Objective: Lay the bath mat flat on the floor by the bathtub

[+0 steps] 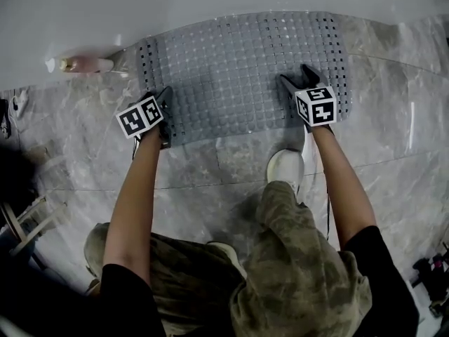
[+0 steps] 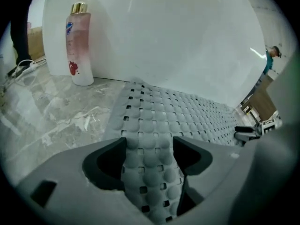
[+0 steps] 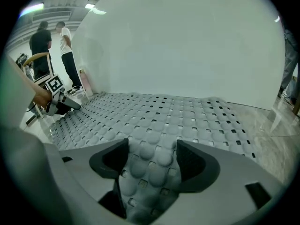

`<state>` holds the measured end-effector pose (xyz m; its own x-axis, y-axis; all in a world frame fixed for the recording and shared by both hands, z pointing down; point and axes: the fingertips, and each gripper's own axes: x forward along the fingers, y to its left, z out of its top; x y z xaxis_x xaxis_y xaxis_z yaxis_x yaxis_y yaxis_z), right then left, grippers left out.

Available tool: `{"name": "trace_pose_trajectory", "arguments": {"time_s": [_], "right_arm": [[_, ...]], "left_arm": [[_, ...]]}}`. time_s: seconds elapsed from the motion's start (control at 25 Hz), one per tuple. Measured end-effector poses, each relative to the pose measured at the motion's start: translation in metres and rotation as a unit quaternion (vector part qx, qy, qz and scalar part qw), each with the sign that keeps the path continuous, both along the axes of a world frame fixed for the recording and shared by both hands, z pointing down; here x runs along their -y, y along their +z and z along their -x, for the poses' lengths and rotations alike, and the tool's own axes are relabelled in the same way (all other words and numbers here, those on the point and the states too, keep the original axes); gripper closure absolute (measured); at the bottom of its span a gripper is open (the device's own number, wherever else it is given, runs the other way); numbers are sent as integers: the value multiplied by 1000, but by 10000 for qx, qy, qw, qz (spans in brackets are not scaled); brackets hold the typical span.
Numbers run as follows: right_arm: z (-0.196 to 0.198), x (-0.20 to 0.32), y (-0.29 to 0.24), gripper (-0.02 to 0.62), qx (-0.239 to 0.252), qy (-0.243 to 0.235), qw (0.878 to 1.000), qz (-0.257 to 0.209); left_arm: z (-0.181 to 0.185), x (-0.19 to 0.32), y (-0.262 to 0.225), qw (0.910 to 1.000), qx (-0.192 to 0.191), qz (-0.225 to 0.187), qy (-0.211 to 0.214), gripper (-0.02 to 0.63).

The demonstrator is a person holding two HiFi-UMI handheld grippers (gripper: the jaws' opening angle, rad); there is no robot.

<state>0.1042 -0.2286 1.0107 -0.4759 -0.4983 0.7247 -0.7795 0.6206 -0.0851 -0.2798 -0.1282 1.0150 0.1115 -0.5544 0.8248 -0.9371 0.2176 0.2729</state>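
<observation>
Head view: looks down on a gray bath mat [image 1: 238, 69], flat on the stone floor [image 1: 393, 132], far edge right against the white bathtub [image 1: 210, 5]. Shows two bare arms in short black sleeves, both stretched forward and down, nearly straight, well apart. Puts the left gripper [image 1: 164, 100] at the mat's near left corner and the right gripper [image 1: 298, 81] over the near edge, close to the right side. Both tipped down toward the mat. Shows a bent knee in camo pants and a white shoe [image 1: 285, 167] just behind the mat, beside the right arm.

Left gripper view: jaws apart, bumpy mat showing in the gap, not squeezed. Catches a pink bottle [image 2: 78, 46] standing upright by the bathtub, off the mat's left end.

Right gripper view: jaws wide apart too, mat under and between them, nothing pinched. Shows the other gripper far across the mat, held in a hand.
</observation>
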Motion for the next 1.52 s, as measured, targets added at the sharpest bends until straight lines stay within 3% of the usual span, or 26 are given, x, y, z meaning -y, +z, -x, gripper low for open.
{"name": "trace_pose_trajectory", "arguments": {"time_s": [0.08, 0.2, 0.32, 0.48, 0.56, 0.68, 0.88, 1.04, 1.24, 1.36, 1.52], "right_arm": [[0, 1, 0, 305, -8, -52, 10000, 1], [-1, 1, 0, 305, 5, -95, 9999, 58], [-1, -2, -5, 305, 100, -120, 9999, 38], [4, -11, -79, 307, 526, -79, 9980, -348], [-1, -22, -137, 307, 807, 101, 9955, -489], [-7, -51, -220, 307, 1188, 362, 9917, -337], [-12, -84, -370, 306, 1380, 520, 9880, -461], [-16, -121, -487, 307, 1485, 527, 9867, -399], [-15, -183, -625, 307, 1463, 769, 9852, -453], [-4, -227, -699, 307, 1533, 762, 9845, -368], [5, -286, -787, 307, 1509, 702, 9857, -269]], "left_arm": [[-2, -2, 2, 9997, 184, 51, 124, 284], [-10, -12, 6, 9958, 602, 179, 668, 282], [-14, -14, 4, 9920, 698, 172, 1035, 282], [-11, -14, -45, 9882, 766, 40, 1328, 282], [-23, -18, -97, 9880, 664, -228, 1376, 282], [-51, -29, -185, 9869, 349, -806, 1355, 282], [-95, -41, -339, 9788, -3, -1522, 1367, 282], [-111, -76, -468, 9743, -111, -1855, 1274, 282], [-127, -130, -614, 9660, -84, -2136, 1455, 282], [-138, -160, -697, 9628, -148, -2365, 1299, 282], [-145, -198, -802, 9515, -245, -2885, 1041, 282]]}}
